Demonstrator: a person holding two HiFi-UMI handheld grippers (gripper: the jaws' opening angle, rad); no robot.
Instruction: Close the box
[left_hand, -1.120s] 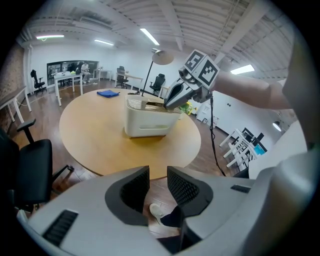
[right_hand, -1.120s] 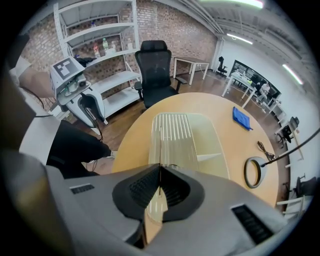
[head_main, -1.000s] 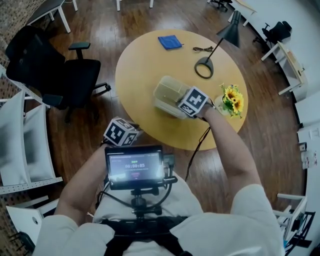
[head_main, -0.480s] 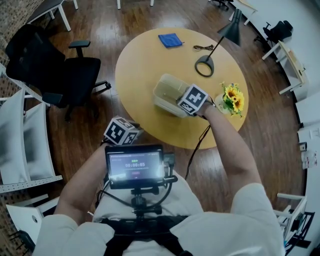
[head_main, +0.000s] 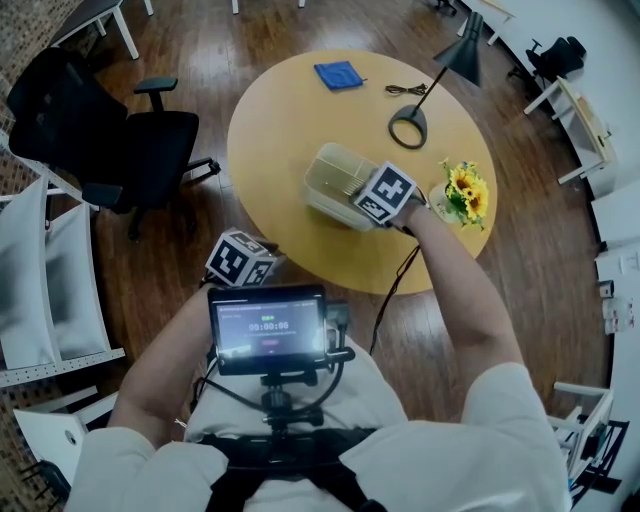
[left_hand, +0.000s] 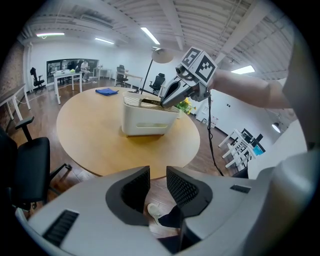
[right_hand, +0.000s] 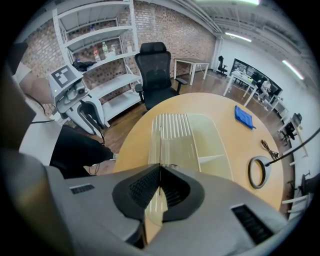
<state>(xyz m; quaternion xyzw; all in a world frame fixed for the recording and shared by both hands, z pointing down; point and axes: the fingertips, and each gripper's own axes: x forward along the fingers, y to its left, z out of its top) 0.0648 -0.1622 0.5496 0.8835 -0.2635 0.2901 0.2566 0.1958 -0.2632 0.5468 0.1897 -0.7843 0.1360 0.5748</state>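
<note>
My right gripper (right_hand: 160, 170) is clamped tight on the near edge of the clear lid (right_hand: 177, 132). The lid lies low over the white box (left_hand: 147, 120), which stands on the round table (left_hand: 95, 142). My left gripper (left_hand: 157, 186) hangs off the table's edge, its jaws a little apart with nothing between them.

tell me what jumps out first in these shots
A pale box sits on the round wooden table, the right gripper shut on the edge of its clear lid. The left gripper hangs open and empty off the table's near edge. Sunflowers stand right of the box.
</note>
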